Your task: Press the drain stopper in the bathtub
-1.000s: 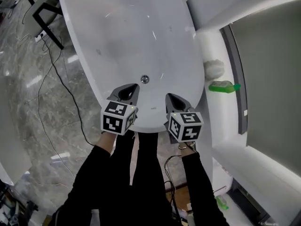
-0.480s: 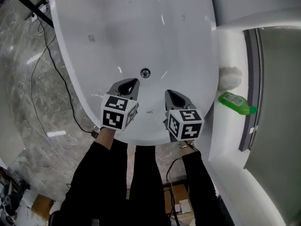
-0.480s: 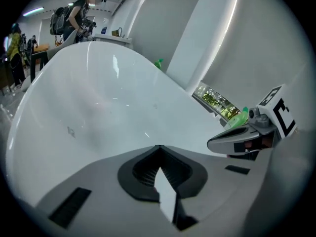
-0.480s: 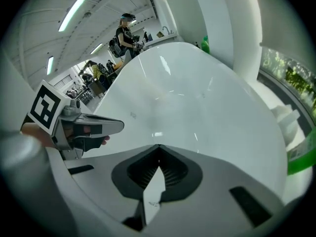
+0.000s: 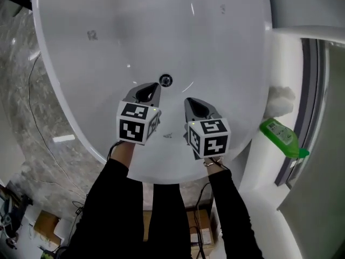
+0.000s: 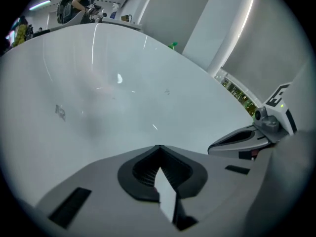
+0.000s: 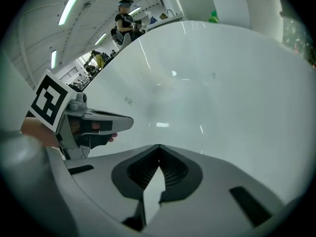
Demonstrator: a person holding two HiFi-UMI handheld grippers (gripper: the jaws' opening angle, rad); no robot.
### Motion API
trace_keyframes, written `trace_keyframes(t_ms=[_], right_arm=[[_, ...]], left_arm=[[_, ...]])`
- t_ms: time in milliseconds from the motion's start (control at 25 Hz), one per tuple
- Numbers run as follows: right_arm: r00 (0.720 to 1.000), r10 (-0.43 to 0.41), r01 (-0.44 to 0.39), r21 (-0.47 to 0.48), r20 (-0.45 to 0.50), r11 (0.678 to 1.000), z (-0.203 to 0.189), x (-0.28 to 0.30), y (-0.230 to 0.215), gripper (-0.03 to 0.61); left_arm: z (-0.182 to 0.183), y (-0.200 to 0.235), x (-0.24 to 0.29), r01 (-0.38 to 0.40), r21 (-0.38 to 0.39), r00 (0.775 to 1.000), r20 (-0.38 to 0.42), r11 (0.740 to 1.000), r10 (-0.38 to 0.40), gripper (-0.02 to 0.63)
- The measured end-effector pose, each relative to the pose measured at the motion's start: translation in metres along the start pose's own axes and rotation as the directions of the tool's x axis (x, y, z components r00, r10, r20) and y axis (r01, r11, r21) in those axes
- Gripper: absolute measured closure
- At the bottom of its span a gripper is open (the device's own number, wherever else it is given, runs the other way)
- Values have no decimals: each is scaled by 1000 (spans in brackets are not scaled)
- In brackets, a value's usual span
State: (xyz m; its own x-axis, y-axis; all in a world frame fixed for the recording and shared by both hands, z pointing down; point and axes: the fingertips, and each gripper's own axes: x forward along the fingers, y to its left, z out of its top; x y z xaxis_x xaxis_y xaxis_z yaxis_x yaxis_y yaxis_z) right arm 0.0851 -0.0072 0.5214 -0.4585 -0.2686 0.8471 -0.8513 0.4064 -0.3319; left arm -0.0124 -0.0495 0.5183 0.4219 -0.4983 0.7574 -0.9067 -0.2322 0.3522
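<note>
Left gripper [image 5: 156, 86] near drain stopper [image 5: 165, 80]

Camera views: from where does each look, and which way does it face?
Head view: on the person's head, facing steeply down into the white bathtub and its drain stopper; shows both black sleeves, left gripper, right gripper.
Left gripper view: on the left gripper, facing along its shut jaws to the bathtub wall; the right gripper shows at right.
Right gripper view: on the right gripper, facing along its shut jaws into the bathtub; the left gripper shows at left.
Shared: both gripper views show the bathtub's wall and the other gripper.
</note>
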Motion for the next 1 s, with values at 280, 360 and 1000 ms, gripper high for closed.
trace_keyframes(t_ms=[280, 360, 1000], right_arm=[[997, 32, -35, -35, -63, 999, -12, 43, -8, 577], [996, 38, -41, -34, -82, 999, -16, 55, -12, 577], [978, 72, -75, -8, -196, 997, -44, 134, -40, 577]], left_arm=[[-33, 17, 49, -33, -21, 998, -52, 999, 31, 609], [-43, 23, 61, -45, -31, 997, -68, 998, 43, 609], [-101, 49, 144, -85, -84, 981, -179, 993, 68, 609]])
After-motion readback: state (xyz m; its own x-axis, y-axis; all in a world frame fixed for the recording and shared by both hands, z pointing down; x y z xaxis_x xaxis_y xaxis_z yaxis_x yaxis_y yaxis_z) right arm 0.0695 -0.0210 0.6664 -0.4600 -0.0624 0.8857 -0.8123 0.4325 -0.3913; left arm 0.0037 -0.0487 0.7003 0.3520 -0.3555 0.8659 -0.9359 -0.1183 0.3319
